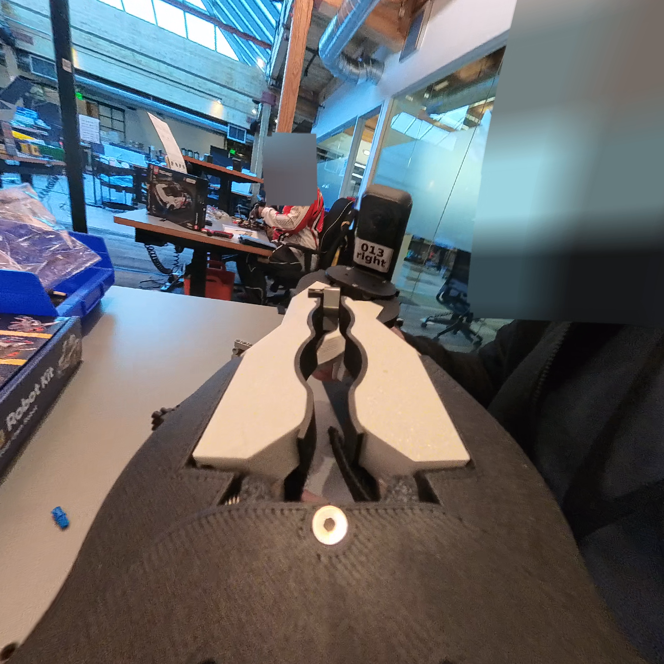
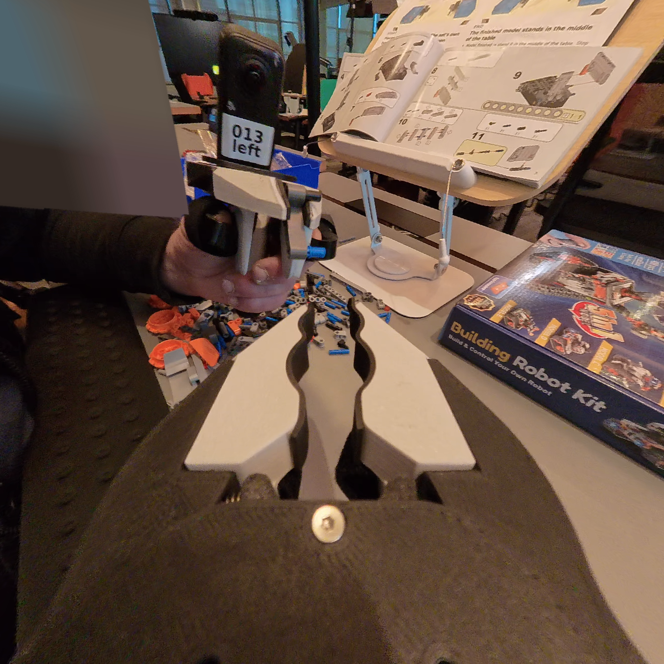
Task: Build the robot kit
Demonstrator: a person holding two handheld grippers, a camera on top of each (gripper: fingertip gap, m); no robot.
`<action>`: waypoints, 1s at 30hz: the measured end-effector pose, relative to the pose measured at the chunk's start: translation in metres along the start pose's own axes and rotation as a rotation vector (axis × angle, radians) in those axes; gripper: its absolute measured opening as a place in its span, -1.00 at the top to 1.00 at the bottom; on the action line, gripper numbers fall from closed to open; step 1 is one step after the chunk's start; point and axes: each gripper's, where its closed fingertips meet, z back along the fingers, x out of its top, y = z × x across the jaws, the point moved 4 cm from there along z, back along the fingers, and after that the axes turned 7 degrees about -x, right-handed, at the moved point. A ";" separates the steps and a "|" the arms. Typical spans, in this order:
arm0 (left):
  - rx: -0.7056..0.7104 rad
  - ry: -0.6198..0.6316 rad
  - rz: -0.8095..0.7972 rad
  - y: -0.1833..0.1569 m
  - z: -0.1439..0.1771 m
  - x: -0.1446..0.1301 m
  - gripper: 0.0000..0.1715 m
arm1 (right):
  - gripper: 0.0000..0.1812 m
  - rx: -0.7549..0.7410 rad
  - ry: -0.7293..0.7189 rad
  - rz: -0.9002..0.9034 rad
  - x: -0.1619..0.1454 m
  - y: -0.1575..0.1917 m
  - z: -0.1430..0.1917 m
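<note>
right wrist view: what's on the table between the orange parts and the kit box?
A scatter of small blue, grey and black pieces, then bare grey table up to the box. The right gripper hovers over that stretch.

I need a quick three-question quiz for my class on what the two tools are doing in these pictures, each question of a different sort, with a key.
1. True or false: the right tool is clamped on a blue pin.
2. What does the left tool hold? A) a grey piece B) an orange wheel C) a cardboard box
3. Fill in: the open booklet rests on a tilted ____.

Key: 1. False; its fingers are apart with nothing between them. 2. A. 3. stand.
</note>
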 end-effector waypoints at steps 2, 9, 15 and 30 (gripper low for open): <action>-0.021 -0.034 0.033 0.000 0.003 0.003 0.94 | 0.76 0.007 0.002 -0.008 0.000 0.001 0.000; -0.054 -0.065 0.094 0.003 0.000 0.001 0.93 | 0.77 0.041 -0.059 -0.007 0.012 0.010 0.007; -0.094 -0.029 0.094 -0.001 -0.015 -0.006 0.93 | 0.76 0.102 -0.124 -0.103 0.017 0.015 0.015; 0.009 0.217 0.038 0.021 -0.060 -0.035 0.50 | 0.82 -0.151 -0.041 -0.117 -0.012 -0.032 0.093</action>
